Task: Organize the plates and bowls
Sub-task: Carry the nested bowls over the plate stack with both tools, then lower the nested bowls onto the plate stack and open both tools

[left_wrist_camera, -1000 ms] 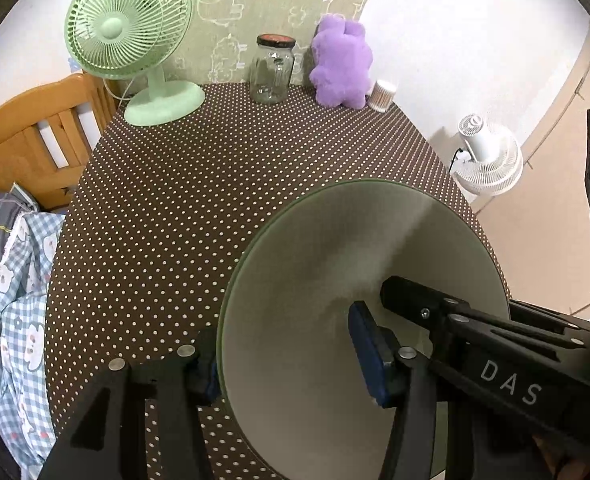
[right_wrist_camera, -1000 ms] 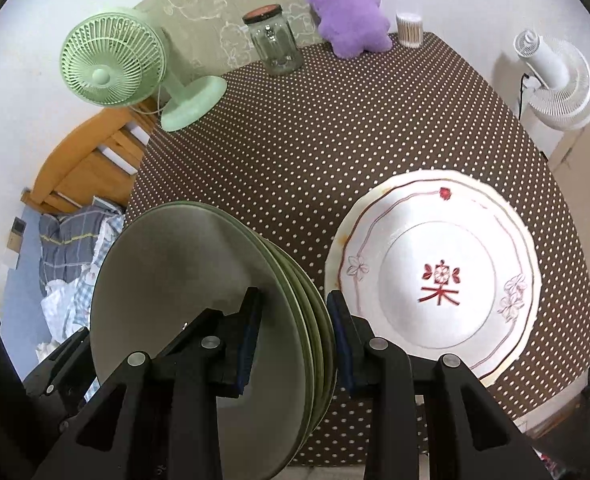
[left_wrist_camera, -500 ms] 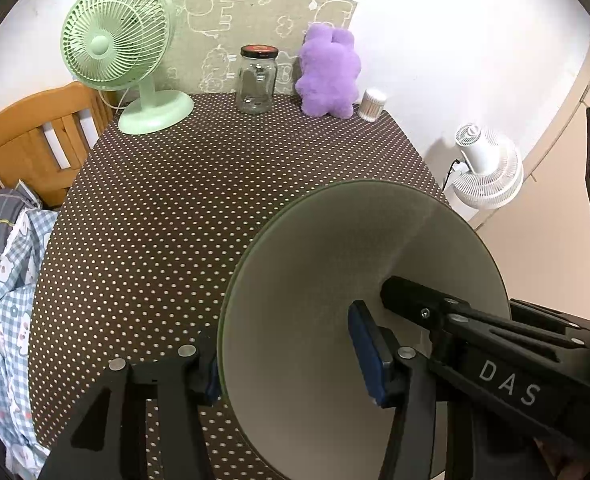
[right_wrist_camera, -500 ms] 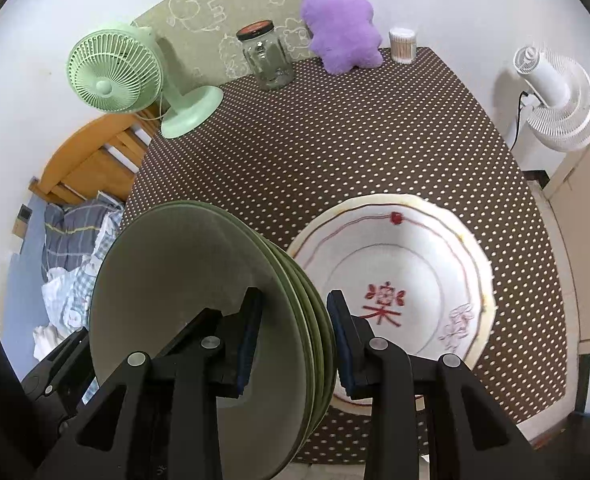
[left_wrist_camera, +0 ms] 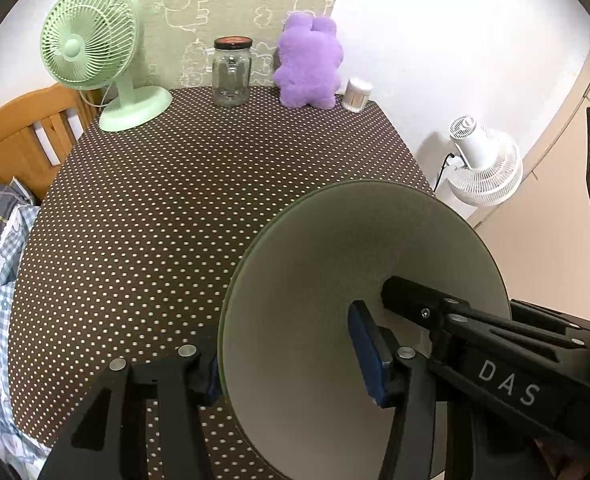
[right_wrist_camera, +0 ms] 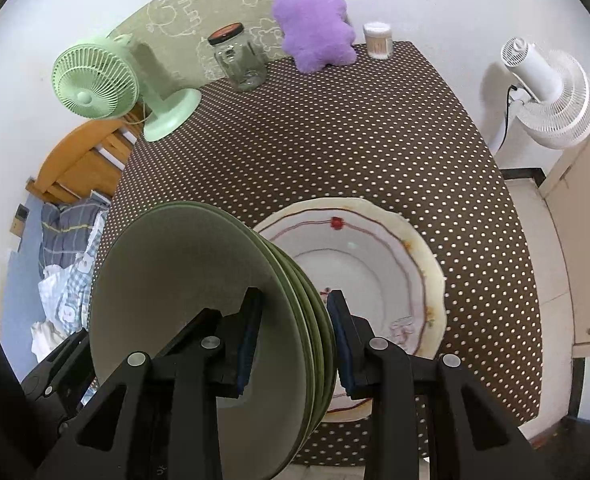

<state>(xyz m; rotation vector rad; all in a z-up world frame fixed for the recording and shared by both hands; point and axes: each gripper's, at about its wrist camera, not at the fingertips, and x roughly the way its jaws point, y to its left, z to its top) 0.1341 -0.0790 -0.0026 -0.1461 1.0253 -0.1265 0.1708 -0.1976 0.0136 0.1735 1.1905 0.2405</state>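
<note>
Both grippers clamp one stack of several green plates, held on edge above the table. My left gripper is shut on the stack from its near rim. My right gripper is shut on the same stack; its green rims show between the blue pads. A large white plate with a red pattern lies flat on the brown dotted tablecloth, partly hidden behind the stack. The right gripper's body shows in the left wrist view.
At the table's far edge stand a green desk fan, a glass jar with a dark lid, a purple plush toy and a cotton swab box. A white fan stands on the floor right; a wooden chair left.
Both grippers have lifted and pulled back with the green stack; more of the table's far end shows. The white plate now sits lower and further behind the stack in the right view.
</note>
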